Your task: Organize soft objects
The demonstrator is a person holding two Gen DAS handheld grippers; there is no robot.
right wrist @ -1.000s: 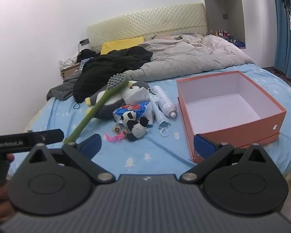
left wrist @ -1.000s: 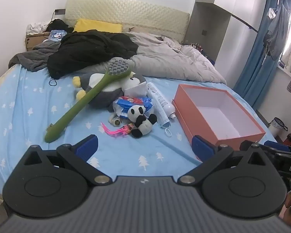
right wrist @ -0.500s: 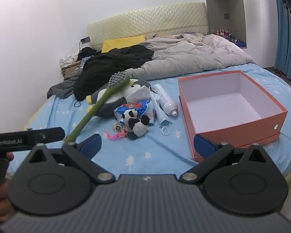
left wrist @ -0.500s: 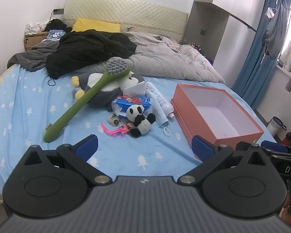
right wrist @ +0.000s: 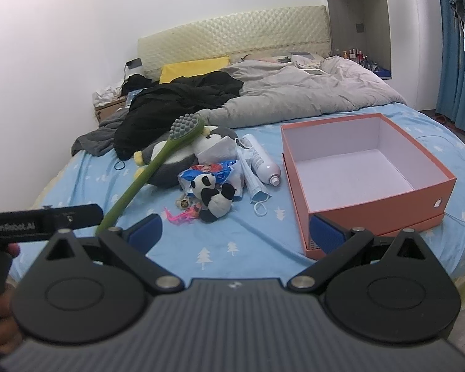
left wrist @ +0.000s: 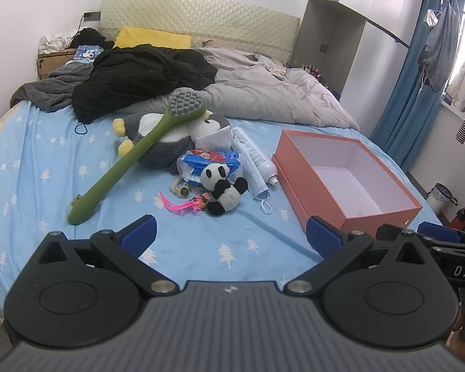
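A small panda plush (left wrist: 223, 187) (right wrist: 214, 193) lies in a pile on the blue bedsheet. Behind it lies a grey penguin plush (left wrist: 173, 138) (right wrist: 176, 161) with a long green brush (left wrist: 133, 161) (right wrist: 148, 173) resting across it. An orange box (left wrist: 344, 173) (right wrist: 362, 173) stands open and empty to the right of the pile. My left gripper (left wrist: 231, 237) is open above the near sheet, short of the pile. My right gripper (right wrist: 235, 235) is open too, its right pad near the box's front corner. Neither holds anything.
Also in the pile are a blue wipes packet (left wrist: 209, 161), a white tube (left wrist: 254, 158), a face mask (left wrist: 260, 190) and pink hair ties (left wrist: 183, 206). A black jacket (left wrist: 139, 74) and grey duvet (left wrist: 272, 93) cover the bed's far half. Blue curtains (left wrist: 409, 93) hang at right.
Both grippers have drifted slightly back and up, so the pile and box look a little smaller. Nothing on the bed has moved.
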